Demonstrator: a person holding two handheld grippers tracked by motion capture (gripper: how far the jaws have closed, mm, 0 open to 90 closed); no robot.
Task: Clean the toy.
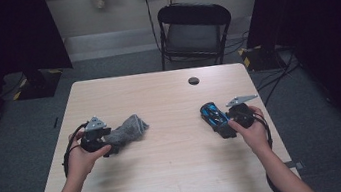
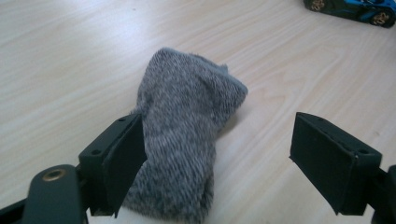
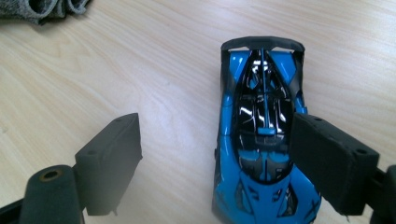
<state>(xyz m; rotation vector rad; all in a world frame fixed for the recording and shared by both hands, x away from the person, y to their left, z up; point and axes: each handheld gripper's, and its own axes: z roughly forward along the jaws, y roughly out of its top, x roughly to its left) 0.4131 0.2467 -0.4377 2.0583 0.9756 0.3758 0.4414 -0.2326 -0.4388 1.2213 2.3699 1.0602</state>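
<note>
A rolled grey sock (image 1: 130, 128) lies left of the table's middle. My left gripper (image 1: 111, 143) is open around the sock's near end. In the left gripper view the sock (image 2: 187, 135) lies between the jaws and touches the left one, with a gap to the right one; the gripper (image 2: 219, 140) is open. A blue and black toy car (image 1: 213, 118) rests at the right. My right gripper (image 1: 221, 123) is open over it. In the right gripper view the car (image 3: 259, 116) lies by the right jaw, which covers part of its side; the gripper (image 3: 215, 140) is open.
The light wooden table (image 1: 170, 177) has a dark cable hole (image 1: 193, 80) near its far edge. A black folding chair (image 1: 194, 27) stands behind the table. Dark curtains hang at both sides. The car (image 2: 355, 9) and the sock (image 3: 42, 9) also appear far off in the opposite gripper views.
</note>
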